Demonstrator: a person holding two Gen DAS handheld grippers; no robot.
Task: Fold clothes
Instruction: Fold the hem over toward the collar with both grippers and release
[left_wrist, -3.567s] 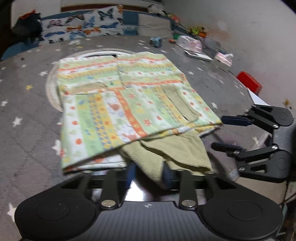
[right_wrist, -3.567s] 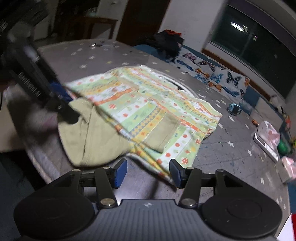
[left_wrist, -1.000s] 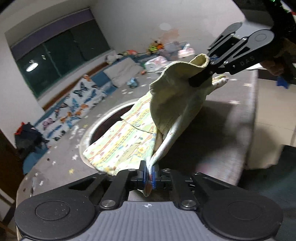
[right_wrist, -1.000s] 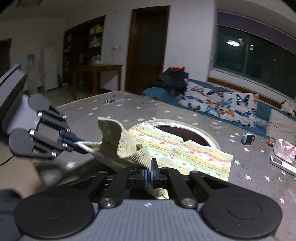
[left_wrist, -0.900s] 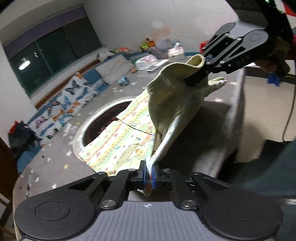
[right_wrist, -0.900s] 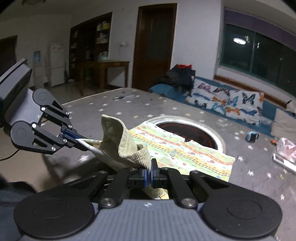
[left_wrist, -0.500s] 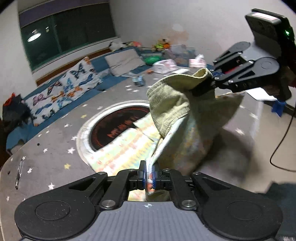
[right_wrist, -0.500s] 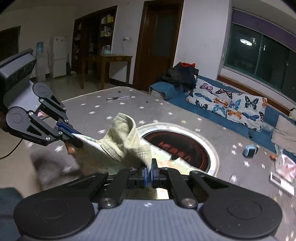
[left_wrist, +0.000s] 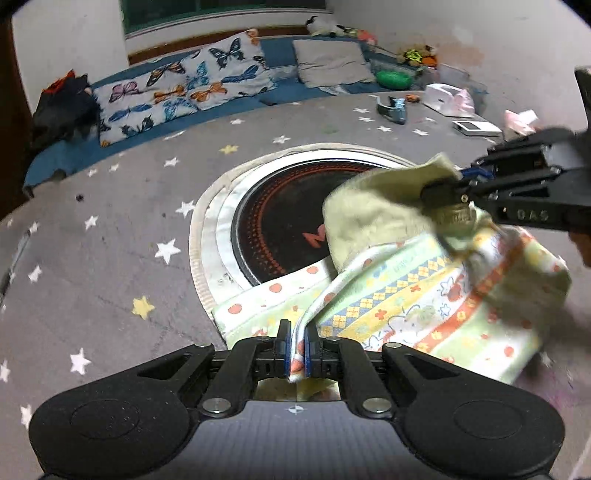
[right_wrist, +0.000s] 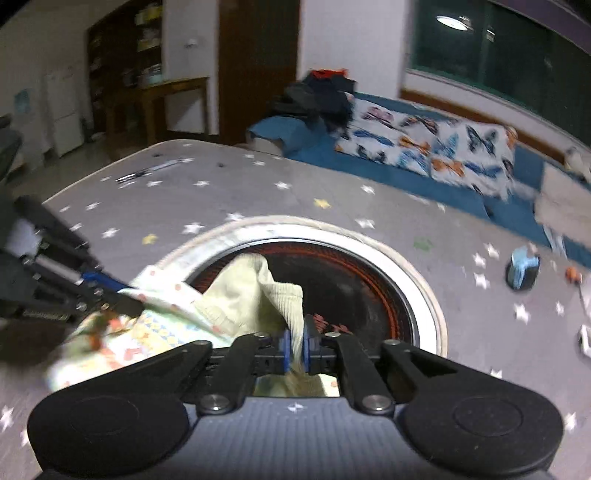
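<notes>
Two grippers share one garment (left_wrist: 424, 306), a patterned piece with a plain olive ribbed band, held just above the grey star-printed surface (left_wrist: 110, 229). Nearest the left camera, the left gripper (left_wrist: 296, 349) has its fingers narrowed onto a white-edged corner of the cloth, pads pressing it. The right gripper (right_wrist: 294, 347) has the olive band between its fingers, but its jaws are opening, and the cloth looks only lightly caught there. Risk, as I judge it: if that end drops before the left end is laid, the fold could land crooked or bunch into a heap rather than lie flat. The garment's long axis runs from one gripper to the other, sagging between them, its lower part resting partly over the dark round inset (left_wrist: 291, 225) with the pale rim. Beyond lie butterfly cushions (left_wrist: 184, 88) and small clutter, blurred.
</notes>
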